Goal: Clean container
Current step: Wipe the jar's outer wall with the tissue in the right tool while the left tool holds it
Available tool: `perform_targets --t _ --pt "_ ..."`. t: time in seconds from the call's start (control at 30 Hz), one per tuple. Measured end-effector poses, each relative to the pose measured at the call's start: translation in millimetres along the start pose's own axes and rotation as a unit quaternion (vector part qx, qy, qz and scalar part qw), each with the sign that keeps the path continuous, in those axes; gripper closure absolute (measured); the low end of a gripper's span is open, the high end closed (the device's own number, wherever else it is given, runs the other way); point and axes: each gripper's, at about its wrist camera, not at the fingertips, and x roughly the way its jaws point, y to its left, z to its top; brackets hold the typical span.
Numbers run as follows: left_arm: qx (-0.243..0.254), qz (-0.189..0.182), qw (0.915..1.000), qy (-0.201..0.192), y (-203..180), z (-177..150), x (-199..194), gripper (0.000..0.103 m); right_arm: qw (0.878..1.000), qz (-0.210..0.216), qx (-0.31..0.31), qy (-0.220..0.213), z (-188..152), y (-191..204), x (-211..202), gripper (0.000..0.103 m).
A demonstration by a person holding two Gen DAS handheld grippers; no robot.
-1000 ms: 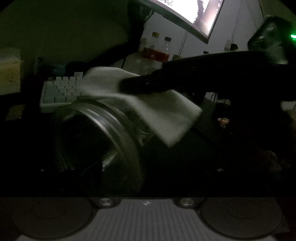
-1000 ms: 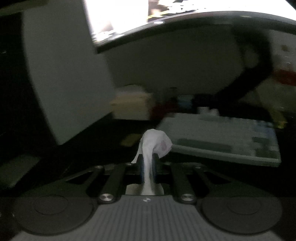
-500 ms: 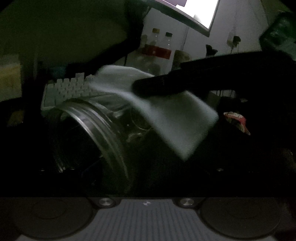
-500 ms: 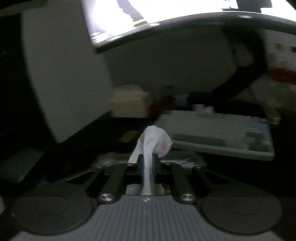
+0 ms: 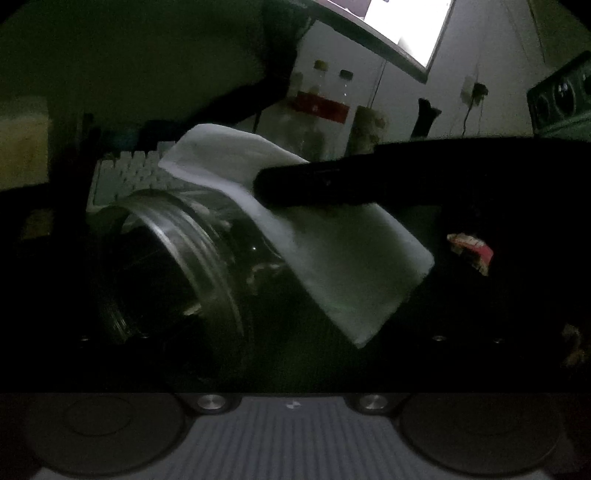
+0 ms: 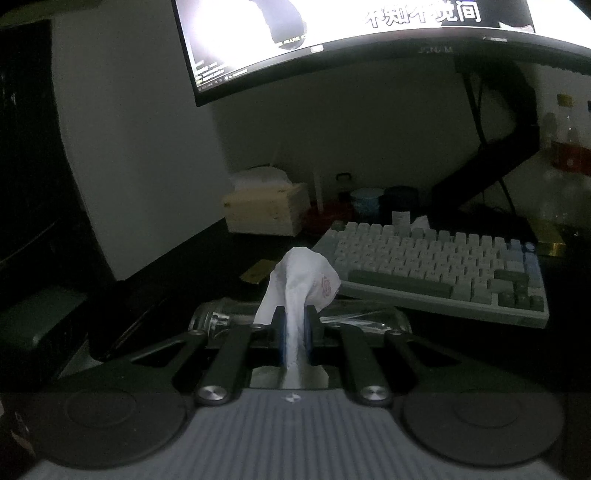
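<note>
A clear glass jar (image 5: 177, 266) lies tilted in front of the left wrist camera, its threaded mouth toward the left. It seems held by my left gripper, but the fingers are lost in the dark. My right gripper (image 6: 295, 328) is shut on a white tissue (image 6: 303, 284). In the left wrist view the right gripper (image 5: 332, 184) reaches in from the right and the tissue (image 5: 332, 258) hangs over the jar's side. The jar (image 6: 221, 317) shows just beyond the right fingertips.
A white keyboard (image 6: 443, 269) lies on the dark desk under a lit monitor (image 6: 369, 33). A tissue box (image 6: 266, 206), small tubs (image 6: 365, 199) and bottles (image 5: 328, 96) stand at the back. A red-and-white wrapper (image 5: 471, 251) lies to the right.
The right gripper and tissue have shifted slightly right and down over the jar. The jar has tipped a little and the right wrist view has steadied.
</note>
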Motion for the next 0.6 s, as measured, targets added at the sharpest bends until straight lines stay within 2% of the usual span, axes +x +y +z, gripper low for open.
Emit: perform_targets --t 0.23,0.6 --pt "0.018 0.012 0.9998 0.002 -5.7 -2.3 2.1 0.000 1.000 -0.003 0.015 -0.001 -1.1 0.0 -1.6 0.091" --pt "0.024 0.011 0.9996 0.014 -7.3 3.4 7.0 0.000 1.000 -0.010 0.021 -0.001 -1.1 4.9 -2.5 0.091"
